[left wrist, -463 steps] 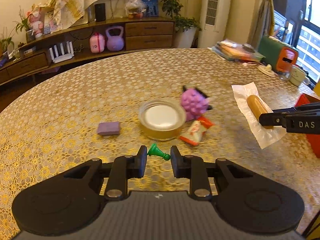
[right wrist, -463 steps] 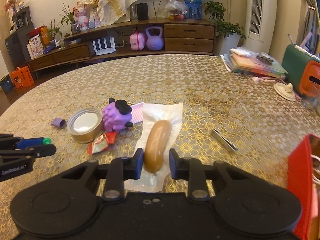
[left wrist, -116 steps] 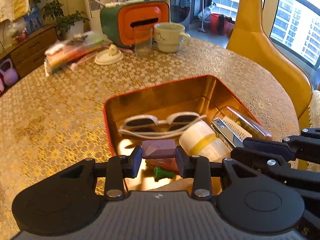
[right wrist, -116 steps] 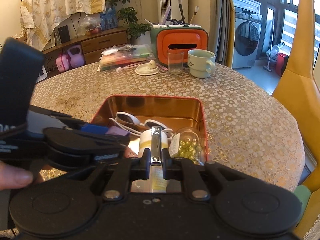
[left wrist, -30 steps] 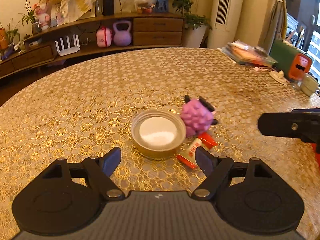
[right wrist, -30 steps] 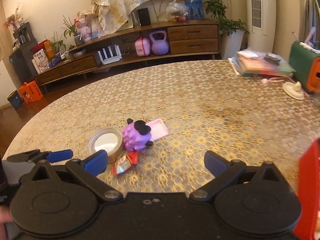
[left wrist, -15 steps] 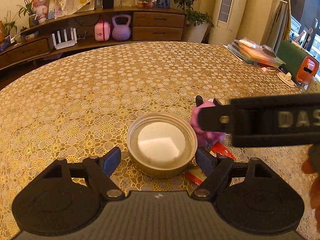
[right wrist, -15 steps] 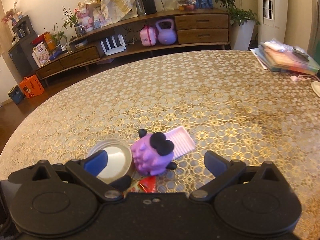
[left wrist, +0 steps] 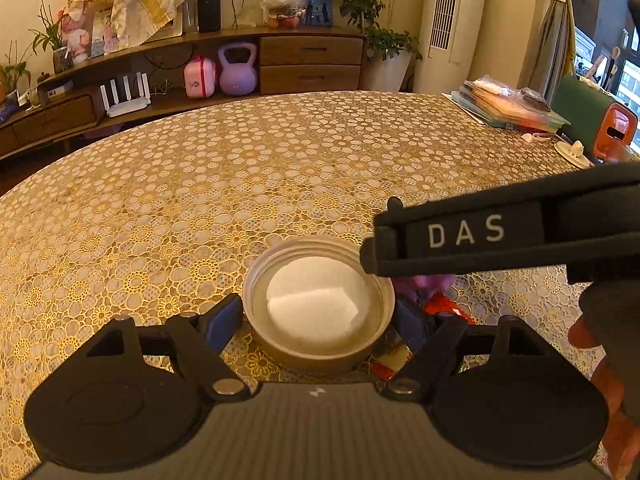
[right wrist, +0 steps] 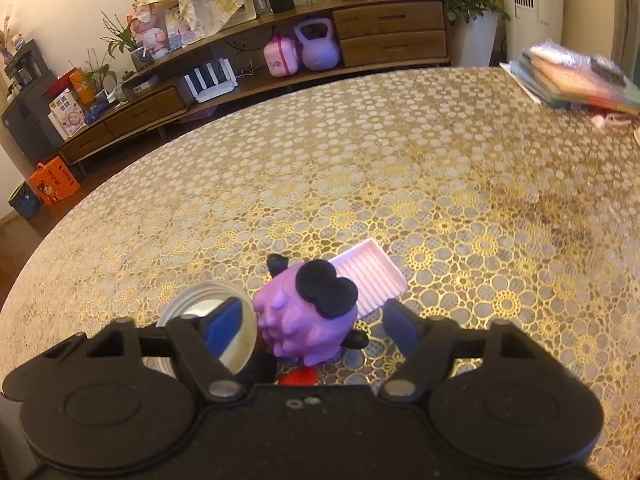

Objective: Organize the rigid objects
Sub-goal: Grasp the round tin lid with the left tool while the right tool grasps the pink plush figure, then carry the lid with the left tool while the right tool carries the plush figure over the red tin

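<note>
Left wrist view: the left gripper (left wrist: 318, 318) sits low over the gold lace tablecloth (left wrist: 200, 200), jaws spread wide to either side of a round metal lid (left wrist: 319, 305) that lies open side up with a white liner showing. The blue pads flank the lid's rim very closely; whether either one touches it I cannot tell, and the lid rests flat on the cloth, not lifted. Just right of the lid, the right gripper (left wrist: 404, 280) crosses the frame as a black bar lettered DAS, its tip hanging above a purple toy (left wrist: 430, 282), of which only a sliver shows. A red wrapper (left wrist: 444, 306) lies beside the toy, partly hidden behind the left gripper's right finger. Fingers of a person's hand (left wrist: 604, 364) show at the right edge. A stack of books (left wrist: 508, 106) sits at the far right of the table. Right wrist view: the right gripper (right wrist: 310, 324) straddles the purple toy (right wrist: 304, 320), which stands on the cloth with a black bow on top. Its jaws have just been closing, with the toy between them, yet a gap remains on both sides and the pads do not press it. The metal lid (right wrist: 200, 300) lies just left of the toy, partly behind the left finger. A pink ridged tray (right wrist: 370, 280) lies flat behind the toy, touching or nearly so. A scrap of the red wrapper (right wrist: 298, 376) peeks out below the toy.
</note>
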Action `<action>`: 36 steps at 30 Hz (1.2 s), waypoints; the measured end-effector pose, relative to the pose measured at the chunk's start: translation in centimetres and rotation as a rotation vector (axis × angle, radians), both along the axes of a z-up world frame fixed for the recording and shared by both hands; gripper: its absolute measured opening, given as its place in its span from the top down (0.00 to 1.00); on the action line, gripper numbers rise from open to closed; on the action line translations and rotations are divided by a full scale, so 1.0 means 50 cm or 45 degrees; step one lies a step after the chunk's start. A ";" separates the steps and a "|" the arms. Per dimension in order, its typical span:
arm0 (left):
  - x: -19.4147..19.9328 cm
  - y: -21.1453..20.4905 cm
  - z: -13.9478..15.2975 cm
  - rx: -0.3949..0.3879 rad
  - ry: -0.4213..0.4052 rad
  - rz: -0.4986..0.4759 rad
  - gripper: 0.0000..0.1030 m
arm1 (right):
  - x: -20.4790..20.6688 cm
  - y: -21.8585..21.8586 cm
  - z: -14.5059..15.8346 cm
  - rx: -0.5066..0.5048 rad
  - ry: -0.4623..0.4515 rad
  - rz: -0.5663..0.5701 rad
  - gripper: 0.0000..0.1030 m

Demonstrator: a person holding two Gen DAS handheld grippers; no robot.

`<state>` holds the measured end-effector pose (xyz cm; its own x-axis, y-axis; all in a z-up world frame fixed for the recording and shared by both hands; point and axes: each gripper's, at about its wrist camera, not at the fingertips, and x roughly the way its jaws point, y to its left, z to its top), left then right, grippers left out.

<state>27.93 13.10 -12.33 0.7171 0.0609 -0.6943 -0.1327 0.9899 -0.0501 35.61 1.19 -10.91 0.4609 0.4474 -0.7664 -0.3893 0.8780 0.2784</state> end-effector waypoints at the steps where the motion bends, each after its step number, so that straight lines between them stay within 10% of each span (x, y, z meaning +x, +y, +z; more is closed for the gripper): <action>1: 0.000 0.000 0.000 0.000 -0.003 -0.007 0.25 | 0.001 -0.002 -0.001 0.017 0.011 0.001 0.43; 36: -0.117 -0.185 0.159 0.043 -0.052 -0.229 0.25 | -0.164 -0.320 0.151 0.118 -0.111 -0.197 0.49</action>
